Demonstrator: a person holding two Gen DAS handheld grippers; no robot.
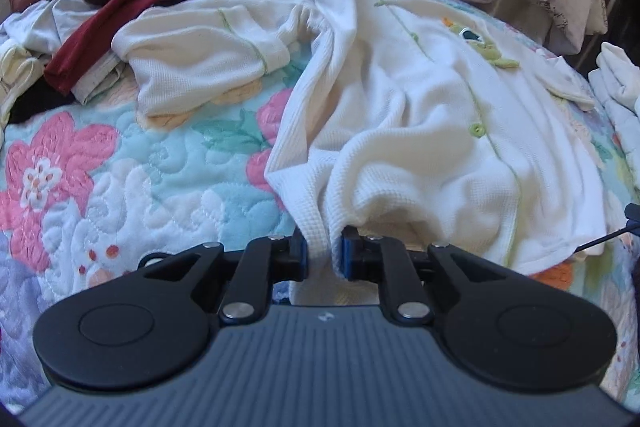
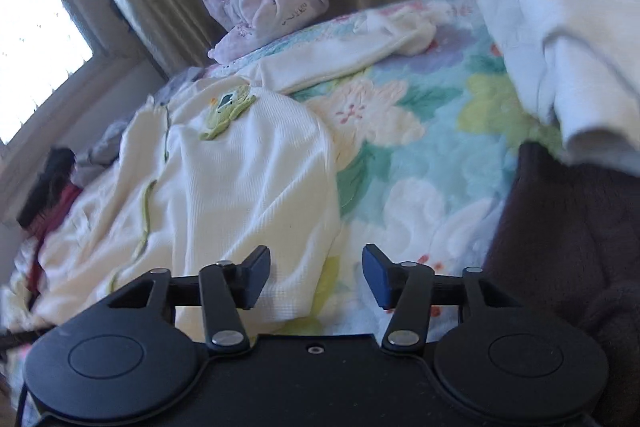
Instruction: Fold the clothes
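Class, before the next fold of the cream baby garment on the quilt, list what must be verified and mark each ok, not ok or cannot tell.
1. Left gripper grips the cream garment hem: ok, cloth sits pinched between the fingers.
2. Right gripper holds cloth: not ok, open, nothing between.
3. Garment spread flat: not ok, bunched and wrinkled.
4. Sleeve laid out: cannot tell, partly folded over.
5. Bare floral quilt beside the garment: ok.

Daylight floods from the window [image 2: 36, 27] up-left of my right claw, blown out white. That view smears with blur; my left view stays sharp, both bowing at the edges.
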